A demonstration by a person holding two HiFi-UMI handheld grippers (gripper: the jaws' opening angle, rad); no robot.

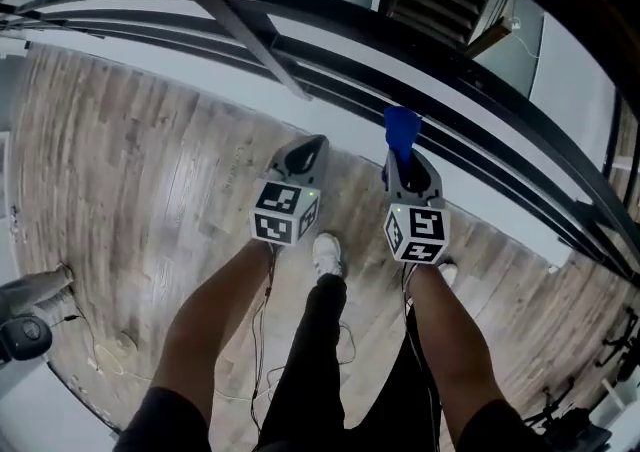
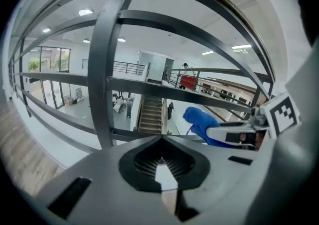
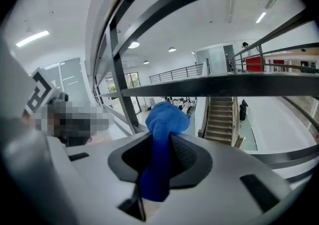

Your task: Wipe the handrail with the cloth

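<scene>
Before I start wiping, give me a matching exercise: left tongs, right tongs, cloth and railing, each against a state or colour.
Things:
1. left tongs
2. right tongs
3. cloth
4. railing

States or colours:
A. blue
B. dark metal bars
C. shut, nothing held
D. shut on the cloth

Pairs: 1-C, 2-D, 3-A, 4-B.

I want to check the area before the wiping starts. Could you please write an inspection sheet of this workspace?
Surface: wooden floor.
Job's things: dark metal handrail ahead; blue cloth, contact with the rail unclear.
Clutter: grey device at the floor's left edge.
Grippers: left hand-held gripper shut, empty; right hand-held gripper shut on the cloth.
Cables: thin wires trail on the floor.
Surroundings: staircase and open hall beyond the rail.
</scene>
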